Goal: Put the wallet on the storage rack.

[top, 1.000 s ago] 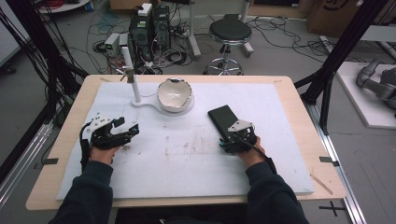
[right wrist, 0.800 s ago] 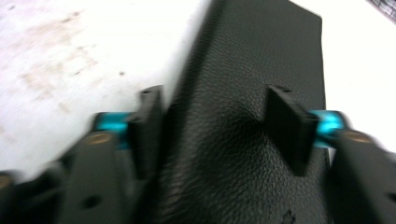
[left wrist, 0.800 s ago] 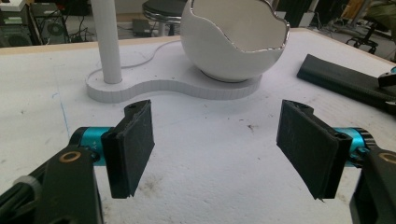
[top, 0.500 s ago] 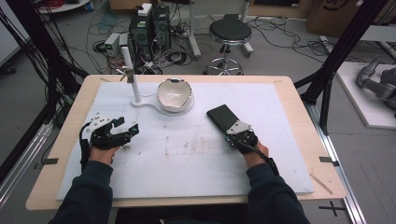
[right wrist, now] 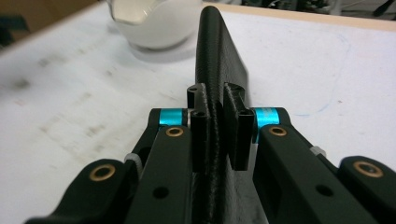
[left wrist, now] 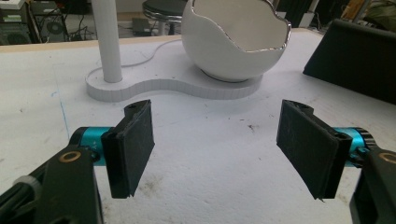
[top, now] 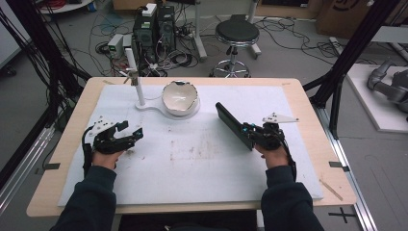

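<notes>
Table (top: 308,110) seen from the high view, covered by a white mat, with a person's two sleeved forearms coming in from the near edge. At the right, the right gripper (top: 250,136) holds a flat black case (top: 233,124) by its near end; the case is tilted, its far end pointing toward the middle of the table. Its jaws have just been closing, and the case is now between them. At the far middle stands a white egg-shaped bowl (top: 180,97) on a white stand (top: 144,106) with an upright post. At the left, the left gripper (top: 129,133) hovers low over the mat, holding nothing.

Left gripper view: the two black pads (left wrist: 133,147) stand wide apart with bare mat between them. Beyond them are the stand's base and post at the left, the bowl in the middle, and the black case at the far right, well apart from this gripper.

Right gripper view: the pads (right wrist: 200,123) press on both faces of the case, which stands on edge and runs away toward the bowl.

Judged from this, the case is gripped and lifted; carrying it and setting it down, perhaps by the bowl, is yet to come.
</notes>
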Motion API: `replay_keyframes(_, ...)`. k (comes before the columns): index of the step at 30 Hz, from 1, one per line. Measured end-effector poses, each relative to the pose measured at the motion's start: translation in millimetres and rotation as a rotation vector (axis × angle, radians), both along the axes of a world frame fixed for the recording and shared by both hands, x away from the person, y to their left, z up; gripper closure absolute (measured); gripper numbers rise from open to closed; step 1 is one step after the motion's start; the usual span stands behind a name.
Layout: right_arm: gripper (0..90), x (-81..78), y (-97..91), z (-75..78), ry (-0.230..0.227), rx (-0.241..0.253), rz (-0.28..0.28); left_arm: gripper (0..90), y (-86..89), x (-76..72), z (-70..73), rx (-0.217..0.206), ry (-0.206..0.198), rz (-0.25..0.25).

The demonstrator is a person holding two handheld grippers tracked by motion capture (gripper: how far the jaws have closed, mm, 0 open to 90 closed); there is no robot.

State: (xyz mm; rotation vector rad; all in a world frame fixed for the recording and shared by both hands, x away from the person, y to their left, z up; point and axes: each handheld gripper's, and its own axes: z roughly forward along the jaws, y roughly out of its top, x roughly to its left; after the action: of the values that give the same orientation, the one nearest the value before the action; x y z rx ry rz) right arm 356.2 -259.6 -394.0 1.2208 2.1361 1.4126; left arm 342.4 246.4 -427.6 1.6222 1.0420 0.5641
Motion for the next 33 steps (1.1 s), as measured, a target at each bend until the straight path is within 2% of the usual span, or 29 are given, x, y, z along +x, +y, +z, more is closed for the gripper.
replay_keyframes(2, 82.3, 0.0, -3.1, 0.6, 0.011, 0.020, -0.002, 27.2, 0.0, -0.1, 0.0, 0.000, 0.001, 0.001)
replay_keyframes(3, 81.9, 0.4, -3.7, -0.1, 0.010, -0.001, -0.014, 27.3, -0.4, -0.1, -0.1, -0.004, 0.002, 0.002)
replay_keyframes(7, 78.3, 4.3, -10.1, -2.4, -0.013, -0.017, -0.051, 27.2, -0.3, -0.5, 0.2, -0.001, 0.000, 0.000)
replay_keyframes(11, 75.4, 4.9, -13.8, -5.9, -0.019, -0.003, -0.041, 27.3, 0.0, -0.2, 0.1, 0.000, 0.002, 0.000)
replay_keyframes(14, 65.8, 5.5, -16.0, -7.6, -0.020, 0.000, -0.033, 27.3, 0.0, -0.3, 0.1, -0.001, 0.002, 0.000)
replay_keyframes(16, 61.0, 6.3, -15.9, -13.1, 0.001, -0.030, -0.008, 27.3, 0.1, -0.2, 0.1, 0.000, 0.001, 0.001)
replay_keyframes(18, 60.7, 4.6, -15.3, -20.5, 0.022, -0.053, 0.011, 27.3, 0.1, -0.1, 0.0, 0.000, 0.001, 0.000)
replay_keyframes(22, 55.2, 2.9, -18.2, -32.2, 0.018, -0.088, 0.045, 27.3, -0.5, 0.0, -0.1, -0.003, 0.001, 0.001)
replay_keyframes(25, 51.0, 4.5, -17.2, -36.3, 0.025, -0.134, 0.068, 27.3, -0.5, 0.0, -0.1, -0.003, 0.001, 0.001)
replay_keyframes(26, 51.0, 5.7, -16.1, -39.3, 0.038, -0.161, 0.081, 27.2, -0.2, -0.2, 0.0, -0.002, 0.001, 0.000)
replay_keyframes(28, 51.1, 9.0, -14.6, -45.6, 0.090, -0.174, 0.105, 27.3, -0.1, -0.4, 0.2, 0.000, 0.001, -0.001)
replay_keyframes(30, 54.3, 10.7, -14.3, -47.7, 0.106, -0.179, 0.109, 27.3, -0.2, -0.8, 0.4, 0.000, 0.000, 0.000)
replay_keyframes(32, 64.7, 9.7, -14.5, -46.0, 0.099, -0.181, 0.104, 27.3, -0.2, -0.8, 0.4, 0.001, 0.001, -0.001)
replay_keyframes(33, 72.2, 6.3, -16.3, -39.5, 0.043, -0.165, 0.089, 27.3, -0.2, -0.8, 0.4, 0.001, 0.001, -0.001)
